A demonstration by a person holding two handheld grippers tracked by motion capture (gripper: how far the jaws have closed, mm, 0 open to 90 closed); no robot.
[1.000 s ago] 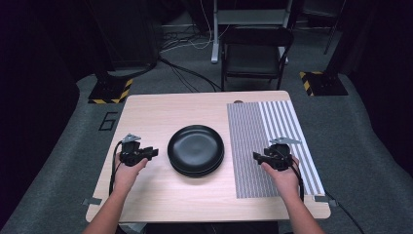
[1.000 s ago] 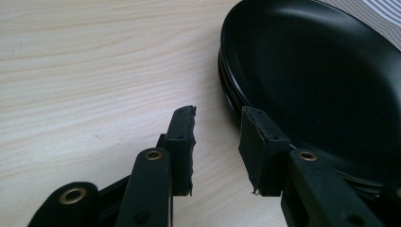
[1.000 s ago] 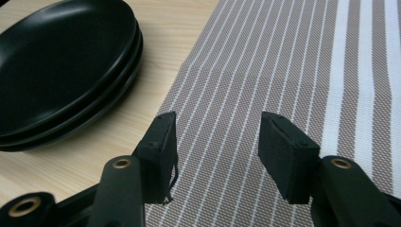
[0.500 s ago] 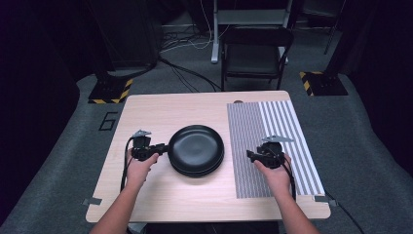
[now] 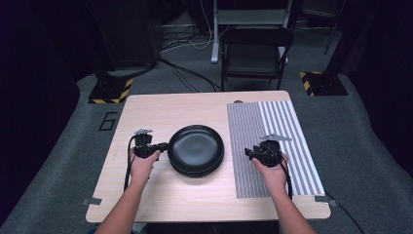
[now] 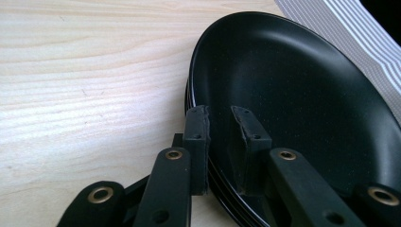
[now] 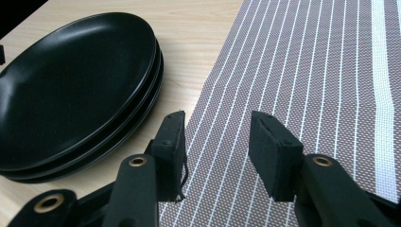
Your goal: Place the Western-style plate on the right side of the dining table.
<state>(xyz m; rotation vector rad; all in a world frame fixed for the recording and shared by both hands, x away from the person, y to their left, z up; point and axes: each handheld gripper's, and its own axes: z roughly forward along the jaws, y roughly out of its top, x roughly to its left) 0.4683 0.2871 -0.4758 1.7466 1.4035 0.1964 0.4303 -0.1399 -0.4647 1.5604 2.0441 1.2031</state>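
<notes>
A stack of black plates [image 5: 196, 149] sits in the middle of the wooden table [image 5: 170, 112]. My left gripper [image 5: 163, 145] is at the stack's left edge. In the left gripper view its jaws have just been closing on the top plate [image 6: 293, 94]. One pad lies outside the rim and one on the inner surface, and the gripper [image 6: 220, 113] grips that rim. My right gripper [image 5: 250, 152] hovers over the striped placemat [image 5: 277, 126], right of the plates [image 7: 71, 85]. Its jaws [image 7: 217, 120] have been narrowing but stand open, with nothing but mat [image 7: 307, 56] between them.
A black folding chair [image 5: 255, 53] stands beyond the table's far edge. Two stand bases with yellow-black tape [image 5: 109, 90] [image 5: 321, 83] and loose cables lie on the grey floor. Bare wood shows in front of and behind the plates.
My left gripper moved right, from the bare wood up to the plates' left rim, and its jaws drew together. The right gripper shifted slightly left over the mat.
</notes>
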